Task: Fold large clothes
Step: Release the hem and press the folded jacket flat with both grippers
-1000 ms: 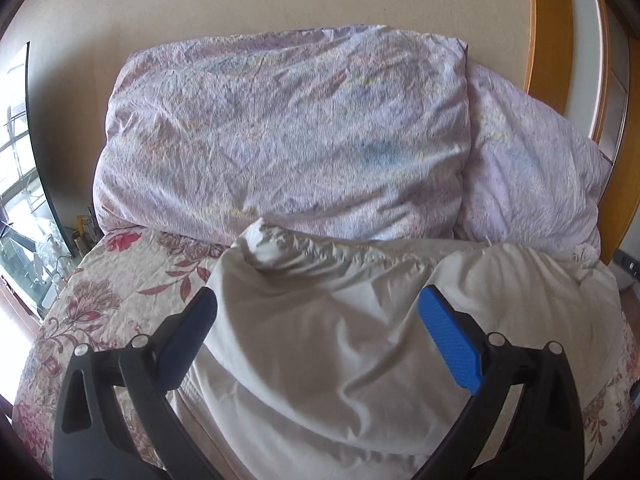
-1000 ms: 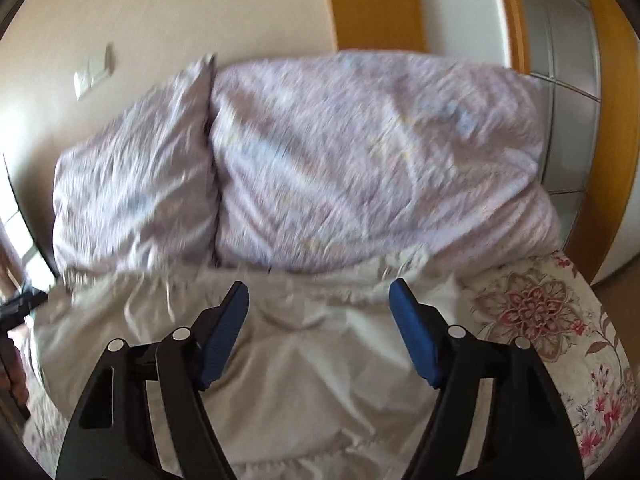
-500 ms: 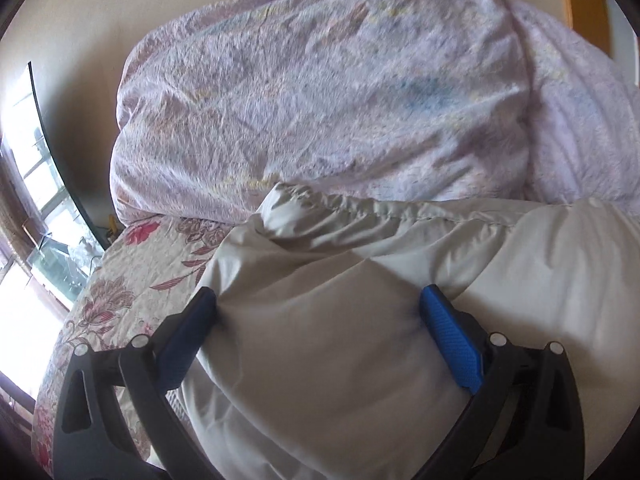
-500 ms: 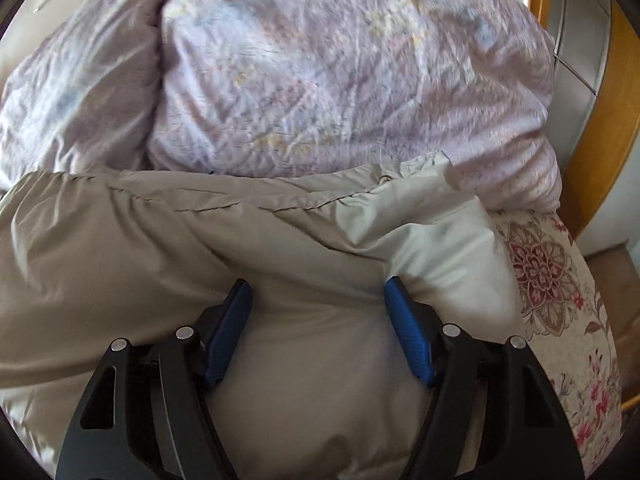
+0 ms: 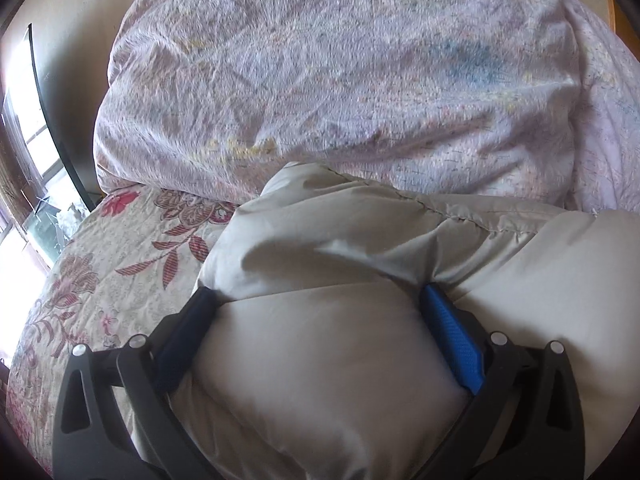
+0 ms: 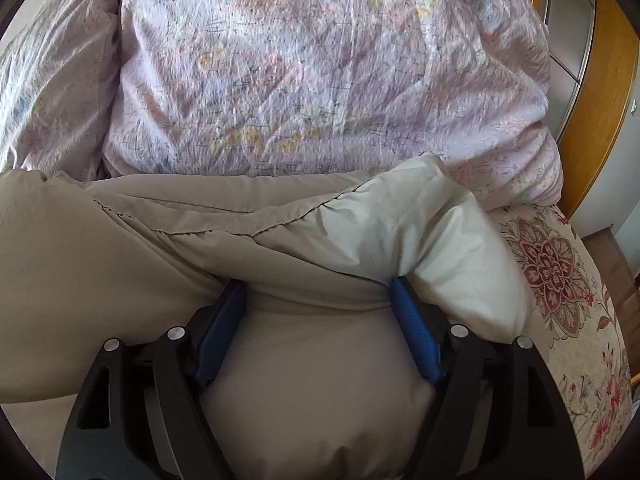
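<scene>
Left gripper [image 5: 318,300]: jaws spread wide, a puffy bulge of the beige padded garment [image 5: 328,368] pressed between the two blue pads [image 5: 454,340]; not clamped, fabric fills the gap. The gripper points forward and down into the garment's left end.

Right gripper [image 6: 318,294]: same state, jaws apart, pads [image 6: 416,340] sunk into the garment [image 6: 312,392] at its right end, tilted down onto it.

Count: one garment, stitched seam running across its top edge, lying on the bed. Two lilac crinkled pillows [image 5: 340,80] directly behind the garment, touching its far edge; the second pillow [image 5: 608,120] is beside the first. One floral bedspread [image 5: 100,280] under the garment, showing at its left and, in the right view [image 6: 560,280], at its right. Orange wood frame [image 6: 592,100] behind the pillows.
</scene>
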Available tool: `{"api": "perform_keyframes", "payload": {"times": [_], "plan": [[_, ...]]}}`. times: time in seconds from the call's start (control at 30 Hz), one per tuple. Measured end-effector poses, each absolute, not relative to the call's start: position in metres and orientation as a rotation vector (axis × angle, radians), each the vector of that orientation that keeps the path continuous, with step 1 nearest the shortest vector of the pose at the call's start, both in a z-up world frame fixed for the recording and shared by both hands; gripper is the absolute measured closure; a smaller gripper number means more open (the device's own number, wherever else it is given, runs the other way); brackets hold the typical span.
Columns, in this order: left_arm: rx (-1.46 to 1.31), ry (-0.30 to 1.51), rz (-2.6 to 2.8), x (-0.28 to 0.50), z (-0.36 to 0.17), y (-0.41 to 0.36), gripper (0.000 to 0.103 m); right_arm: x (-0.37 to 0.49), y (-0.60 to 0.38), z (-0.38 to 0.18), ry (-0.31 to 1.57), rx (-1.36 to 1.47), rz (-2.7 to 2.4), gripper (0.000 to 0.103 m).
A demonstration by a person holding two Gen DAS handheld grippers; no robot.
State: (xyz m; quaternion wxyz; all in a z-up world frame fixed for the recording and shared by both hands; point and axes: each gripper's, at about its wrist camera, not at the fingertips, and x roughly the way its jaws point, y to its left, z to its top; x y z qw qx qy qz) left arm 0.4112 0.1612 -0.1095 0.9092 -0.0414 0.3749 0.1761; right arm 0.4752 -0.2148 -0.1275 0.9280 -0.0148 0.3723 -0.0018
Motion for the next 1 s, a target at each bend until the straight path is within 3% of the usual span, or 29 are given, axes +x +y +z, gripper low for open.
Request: {"api": "perform_keyframes", "payload": {"times": [1.0], "plan": [[-0.069, 0.839, 0.366, 0.435, -0.126, 0.164, 0.002, 0.5, -0.225, -0.141, 0.81, -0.019, 0.0, 0.023]]}}
